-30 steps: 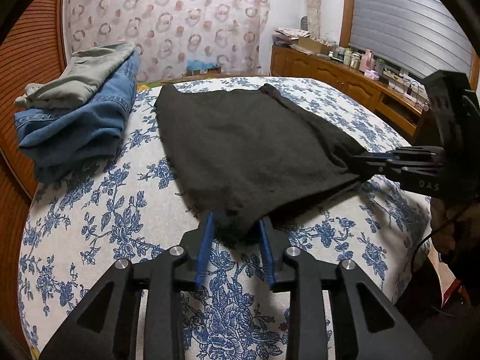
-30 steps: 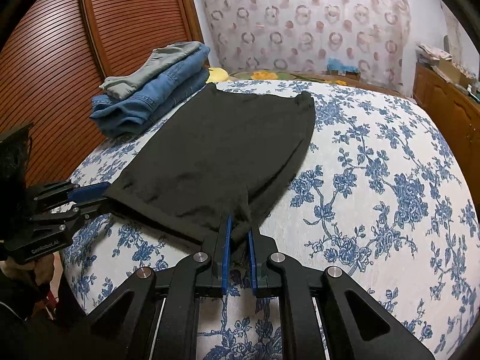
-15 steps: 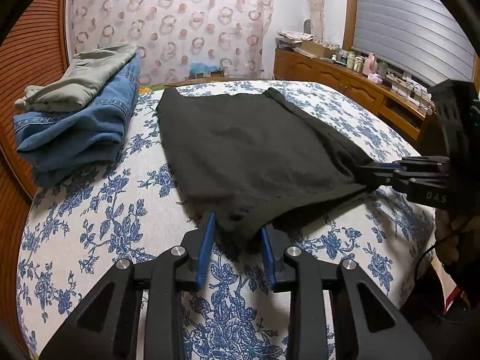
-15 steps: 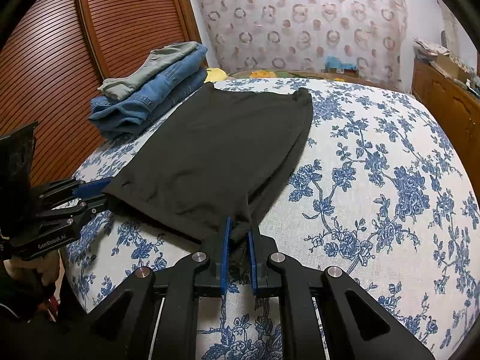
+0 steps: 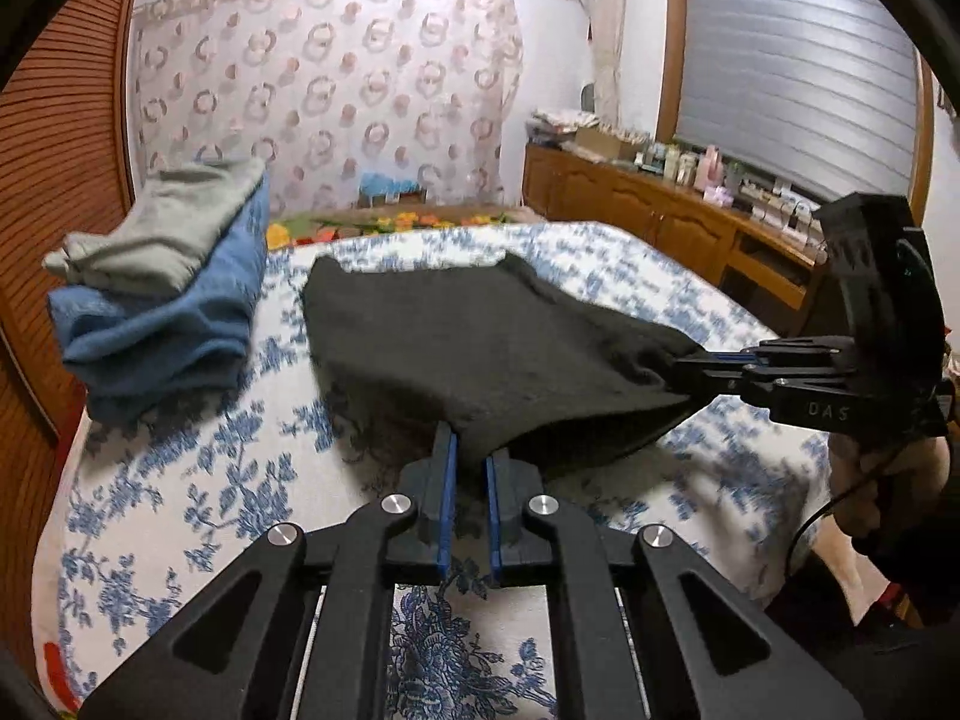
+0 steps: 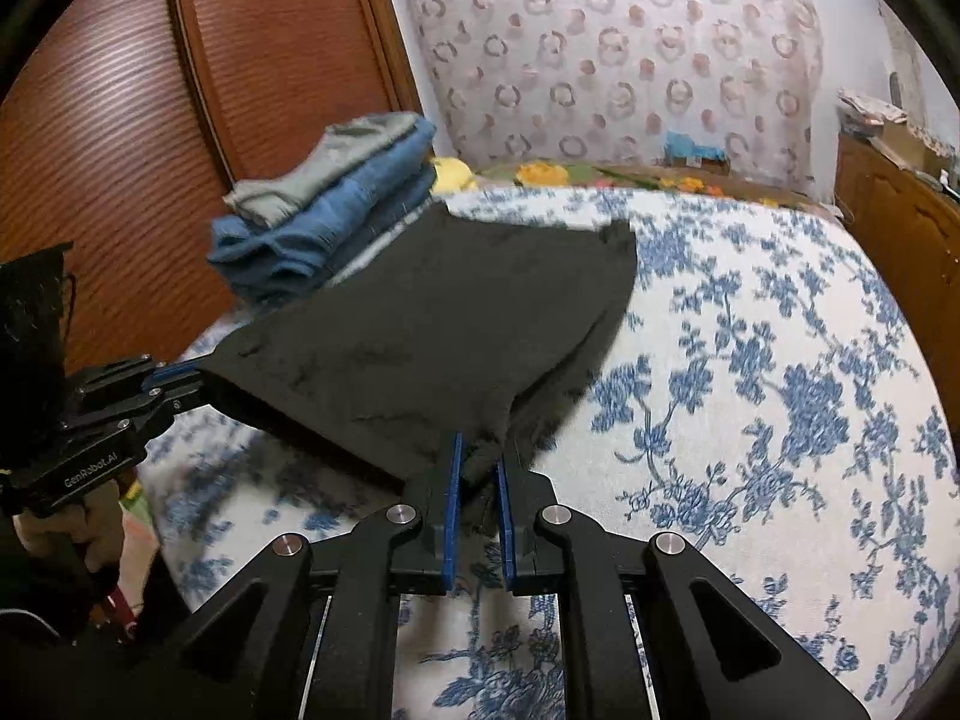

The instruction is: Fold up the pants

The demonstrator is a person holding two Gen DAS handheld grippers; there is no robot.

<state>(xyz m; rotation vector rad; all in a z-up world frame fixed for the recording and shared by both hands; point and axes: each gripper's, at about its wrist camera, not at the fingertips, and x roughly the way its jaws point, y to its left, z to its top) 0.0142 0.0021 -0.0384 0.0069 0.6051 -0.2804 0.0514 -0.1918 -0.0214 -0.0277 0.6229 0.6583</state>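
Change: near hem of the black knit pants (image 5: 480,348) has lifted off the blue-flowered white bedspread (image 5: 180,492).
Left gripper (image 5: 471,465): newly clamped on the hem.
Right gripper (image 6: 477,468): gripping the other corner.
Room: folded jeans (image 5: 162,324) far left.

Floral bedspread (image 5: 180,480), folded jeans (image 5: 162,324), grey garment (image 5: 162,228), wooden cabinet (image 5: 630,210)

Dark charcoal knit pants (image 5: 480,336), folded into a broad panel, lie on the blue-flowered white bedspread (image 5: 180,480); the two near corners are raised off the bed, the near edge sagging between them, the far end resting flat
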